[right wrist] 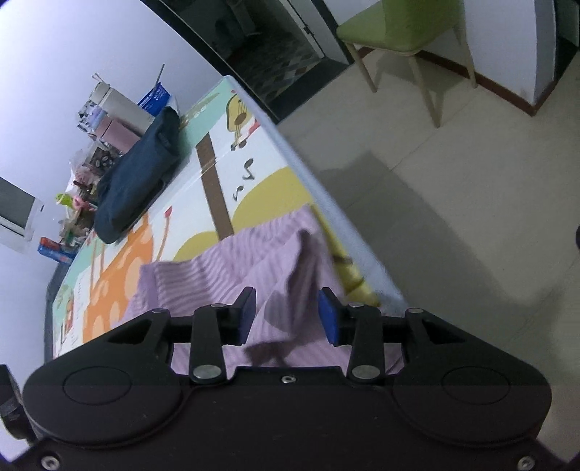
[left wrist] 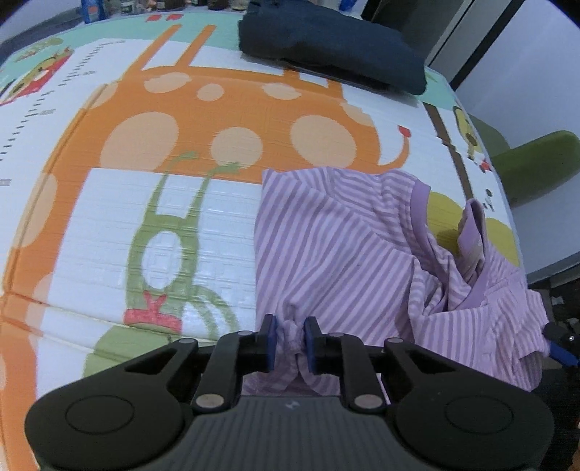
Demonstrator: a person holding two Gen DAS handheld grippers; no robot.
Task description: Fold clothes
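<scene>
A purple and white striped shirt (left wrist: pixel 326 246) lies crumpled on the cartoon play mat (left wrist: pixel 181 108), near the mat's right edge. My left gripper (left wrist: pixel 290 337) is shut on a bunched bit of the shirt's near edge, with cloth pinched between its blue pads. In the right wrist view the same shirt (right wrist: pixel 224 275) lies under my right gripper (right wrist: pixel 288 311). Its jaws stand apart, and a raised fold of cloth between them touches neither pad.
A folded dark blue garment (left wrist: pixel 326 43) rests at the far side of the mat, also seen as the dark blue garment (right wrist: pixel 141 170). Boxes and clutter (right wrist: pixel 108 123) line the far edge. A green chair (right wrist: pixel 395 25) stands on the tiled floor (right wrist: pixel 453 181) past the table's right edge.
</scene>
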